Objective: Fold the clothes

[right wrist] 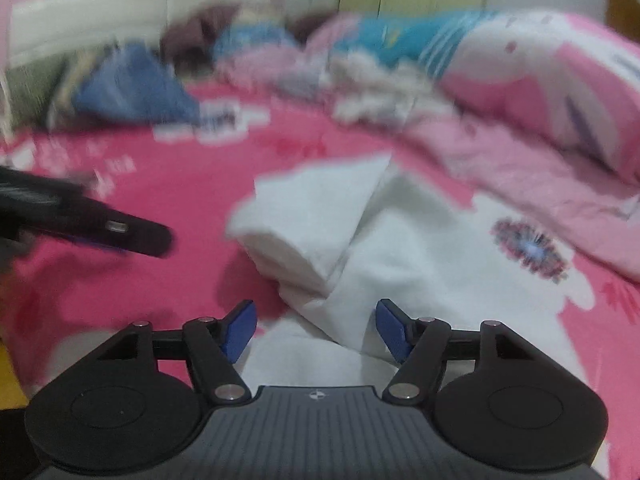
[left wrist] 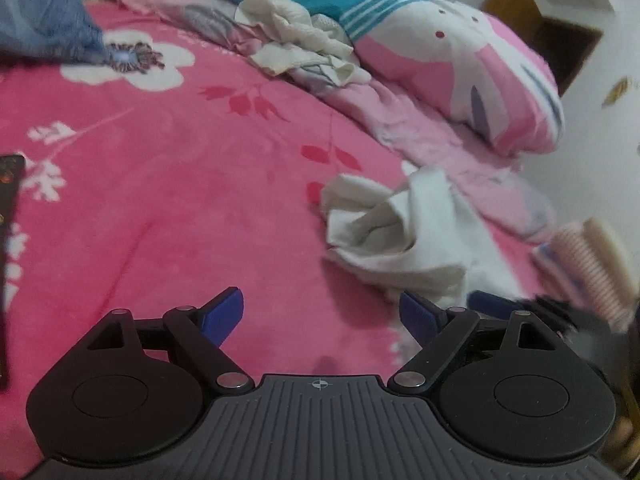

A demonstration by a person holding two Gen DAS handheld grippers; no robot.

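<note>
A crumpled white garment lies on the pink flowered blanket, right of centre in the left wrist view. My left gripper is open and empty, above the blanket just left of the garment. In the blurred right wrist view the same white garment lies straight ahead. My right gripper is open, with the garment's near edge between and below its blue pads. The left gripper shows as a dark shape at the left in the right wrist view. The right gripper shows blurred at the lower right in the left wrist view.
A pile of cream and pink clothes and a blue garment lie at the back. A rolled pink, white and teal quilt lies along the right side. A dark flat object sits at the left edge.
</note>
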